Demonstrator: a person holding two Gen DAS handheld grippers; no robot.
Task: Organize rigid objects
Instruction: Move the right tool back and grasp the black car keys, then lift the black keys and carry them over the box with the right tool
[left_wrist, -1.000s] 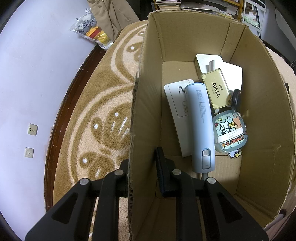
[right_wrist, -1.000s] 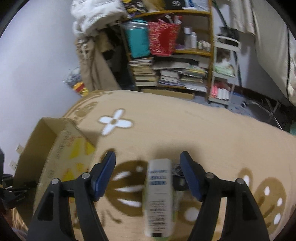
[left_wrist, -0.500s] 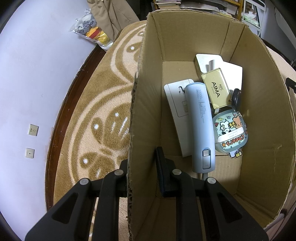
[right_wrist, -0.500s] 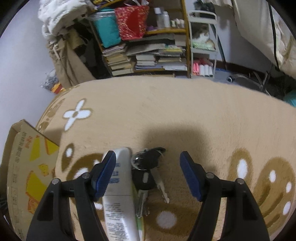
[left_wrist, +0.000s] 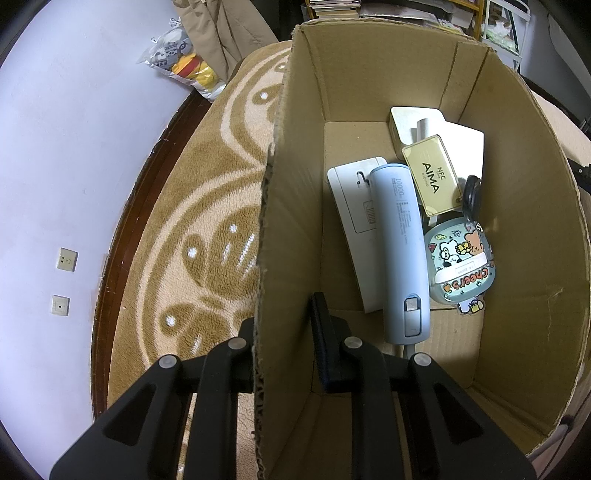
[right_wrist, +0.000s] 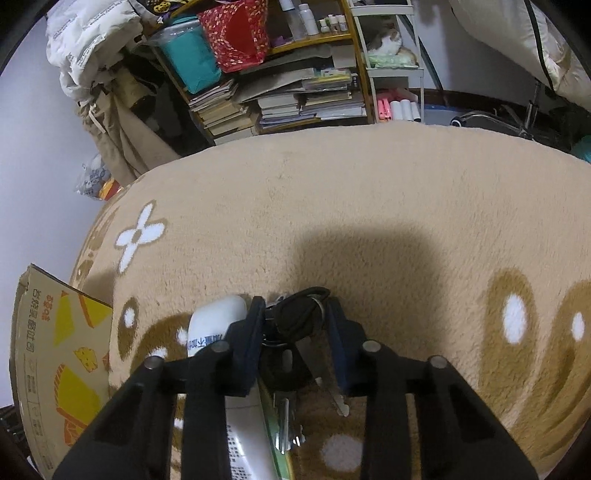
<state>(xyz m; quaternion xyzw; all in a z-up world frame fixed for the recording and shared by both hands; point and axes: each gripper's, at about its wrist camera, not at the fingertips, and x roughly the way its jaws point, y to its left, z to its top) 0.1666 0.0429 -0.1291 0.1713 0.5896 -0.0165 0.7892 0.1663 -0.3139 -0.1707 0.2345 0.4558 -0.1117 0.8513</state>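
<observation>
The left wrist view looks down into an open cardboard box (left_wrist: 517, 184). My left gripper (left_wrist: 284, 325) is shut on its left wall, one finger outside and one inside. On the box floor lie a pale blue power bank (left_wrist: 400, 240), a gold NFC card (left_wrist: 430, 179), a round cartoon-printed case (left_wrist: 460, 266) and a flat white device (left_wrist: 354, 199). On the rug in the right wrist view, my right gripper (right_wrist: 295, 314) is shut on a bunch of keys (right_wrist: 299, 321) with black heads. A white tube (right_wrist: 214, 321) lies just left of the keys, touching the left finger.
The cardboard box (right_wrist: 55, 350) stands at the right wrist view's left edge. The tan patterned rug (right_wrist: 369, 203) stretches ahead. A crowded bookshelf (right_wrist: 280, 99) and a chair base (right_wrist: 491, 122) stand beyond it. A bag of plush toys (left_wrist: 184, 66) leans against the wall.
My right gripper has swung right from over the white tube to the keys, dropped down and narrowed from wide open onto them. The left gripper and box have not moved.
</observation>
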